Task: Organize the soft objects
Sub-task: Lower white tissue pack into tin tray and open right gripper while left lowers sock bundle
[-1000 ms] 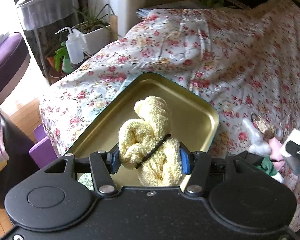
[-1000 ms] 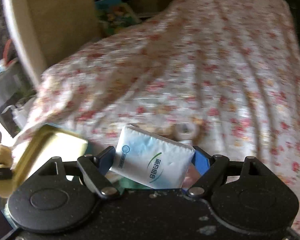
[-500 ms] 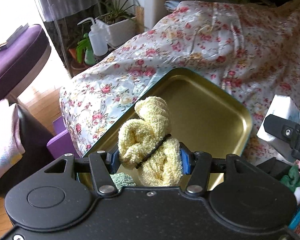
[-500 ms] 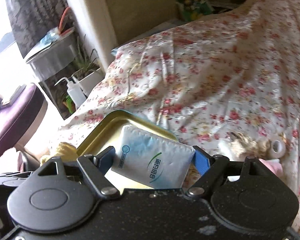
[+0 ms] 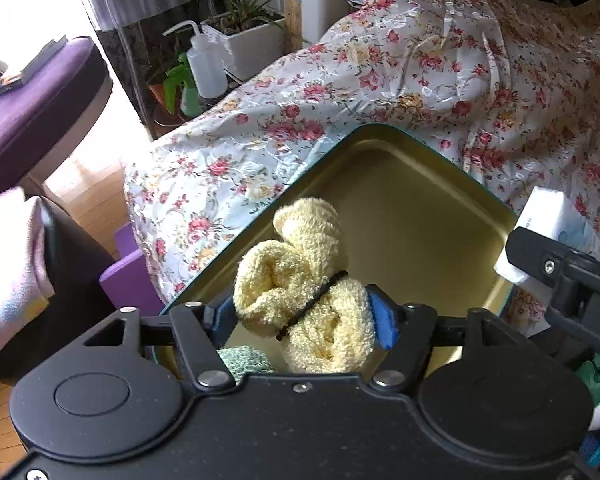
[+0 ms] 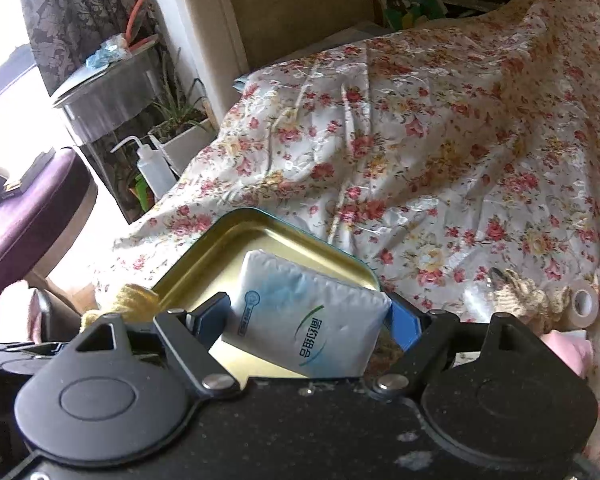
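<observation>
Right tool (image 6: 306, 320), tissue pack (image 6: 308, 328) clamped, now farther over tin (image 6: 260, 232).

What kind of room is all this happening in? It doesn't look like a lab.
Most likely a lived-in home, probably a bedroom or sitting room. A flowered cloth covers what seems to be a bed or a table, potted plants stand near a bright window, and a purple cushioned seat sits beside them.

A home bedroom: floral bedspread (image 6: 440, 152), potted plant (image 5: 240, 36), purple seat (image 5: 32, 108).
</observation>
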The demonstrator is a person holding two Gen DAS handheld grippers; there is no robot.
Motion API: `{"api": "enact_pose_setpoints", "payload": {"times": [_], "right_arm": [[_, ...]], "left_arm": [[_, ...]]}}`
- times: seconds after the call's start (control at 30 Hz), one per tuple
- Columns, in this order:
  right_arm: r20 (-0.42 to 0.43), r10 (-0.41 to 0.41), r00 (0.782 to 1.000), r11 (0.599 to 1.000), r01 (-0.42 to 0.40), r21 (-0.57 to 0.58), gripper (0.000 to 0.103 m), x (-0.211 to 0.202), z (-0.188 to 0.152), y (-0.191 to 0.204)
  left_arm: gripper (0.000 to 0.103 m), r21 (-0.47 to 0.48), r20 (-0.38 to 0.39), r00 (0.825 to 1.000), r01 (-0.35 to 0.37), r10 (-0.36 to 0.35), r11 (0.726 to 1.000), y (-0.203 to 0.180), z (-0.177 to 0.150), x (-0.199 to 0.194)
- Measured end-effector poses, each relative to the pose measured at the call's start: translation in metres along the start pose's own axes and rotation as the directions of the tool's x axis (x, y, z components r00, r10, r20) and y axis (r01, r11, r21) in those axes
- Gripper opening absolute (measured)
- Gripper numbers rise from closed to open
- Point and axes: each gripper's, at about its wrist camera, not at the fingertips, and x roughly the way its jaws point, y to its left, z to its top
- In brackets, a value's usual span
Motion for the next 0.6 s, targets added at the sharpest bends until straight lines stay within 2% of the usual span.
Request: {"api": "enact_pose_setpoints", "payload": {"times": [0.2, 0.33, 0.6], "right_arm": [[0.023, 0.003, 1.0, 1.0, -0.003, -0.008, 0.088, -0.004, 0.0, 0.0], [0.032, -0.018, 0.999, 1.0, 0.018, 0.0, 0.088, -0.008, 0.0, -0.004], [0.023, -0.075, 0.997, 0.997, 0.074, 0.013, 0.088, -0.008, -0.005, -0.011]], "left_arm": [[0.065, -0.008, 0.018, 1.0, -0.017, 0.017, 1.0, 0.002, 0.001, -0.002], [0.069, -0.01, 0.015, 1.0, -0.02, 0.02, 1.0, 0.004, 0.0, -0.002], [0.069, 0.02, 0.004, 1.0, 0.002, -0.002, 1.0, 0.0, -0.008, -0.007]]}}
